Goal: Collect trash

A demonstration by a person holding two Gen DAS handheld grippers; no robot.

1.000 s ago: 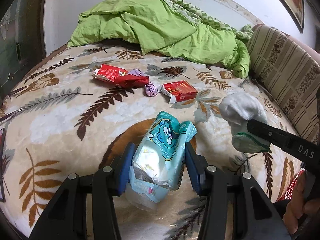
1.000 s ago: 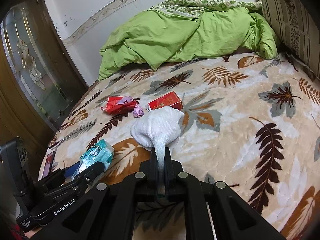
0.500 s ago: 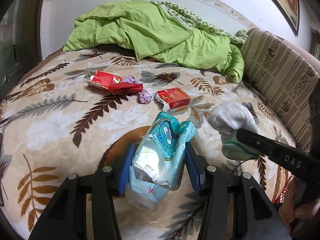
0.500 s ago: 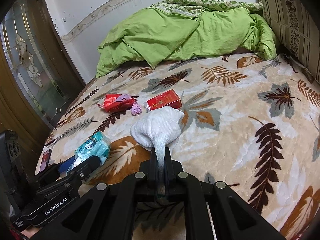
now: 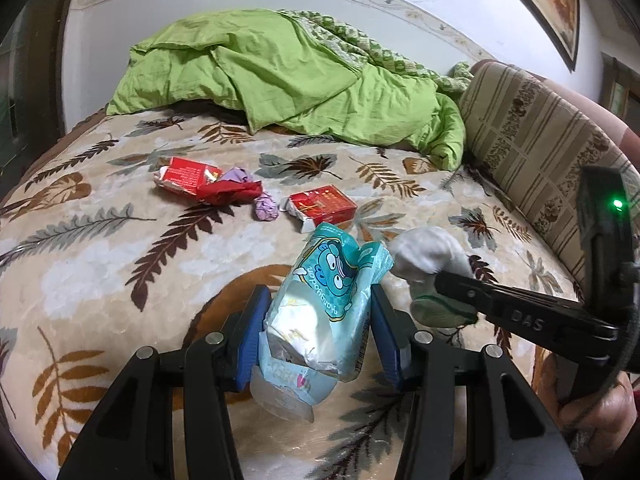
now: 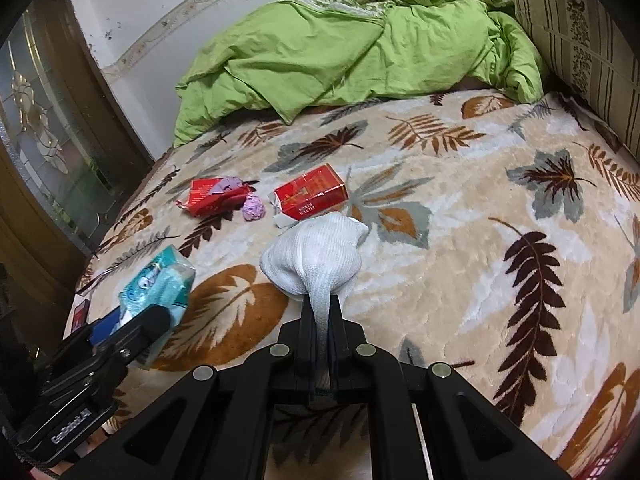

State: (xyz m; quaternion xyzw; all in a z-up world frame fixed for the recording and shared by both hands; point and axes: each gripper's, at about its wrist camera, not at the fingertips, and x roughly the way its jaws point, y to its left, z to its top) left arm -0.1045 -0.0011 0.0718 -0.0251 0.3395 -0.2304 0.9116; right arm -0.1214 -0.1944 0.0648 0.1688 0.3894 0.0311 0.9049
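My left gripper (image 5: 318,312) is shut on a crumpled teal tissue packet (image 5: 328,300) with a cartoon face, held above the bed; the packet also shows in the right wrist view (image 6: 160,284). My right gripper (image 6: 320,304) is shut on a white sock (image 6: 316,256), also held above the bed; the sock shows in the left wrist view (image 5: 428,256). On the bed lie a red cigarette box (image 6: 310,196), a crumpled red wrapper (image 6: 212,196) with a purple scrap on it, and a purple paper ball (image 6: 254,208).
A leaf-patterned blanket (image 6: 460,240) covers the bed. A green quilt (image 6: 348,48) is piled at the far end. A striped cushion (image 5: 532,140) lines the right side. A wooden glass-panelled door (image 6: 44,128) stands at the left.
Both grippers have drawn back and risen slightly with their loads; the trash on the bed looks a little farther away. The right gripper has come closer to the left one.
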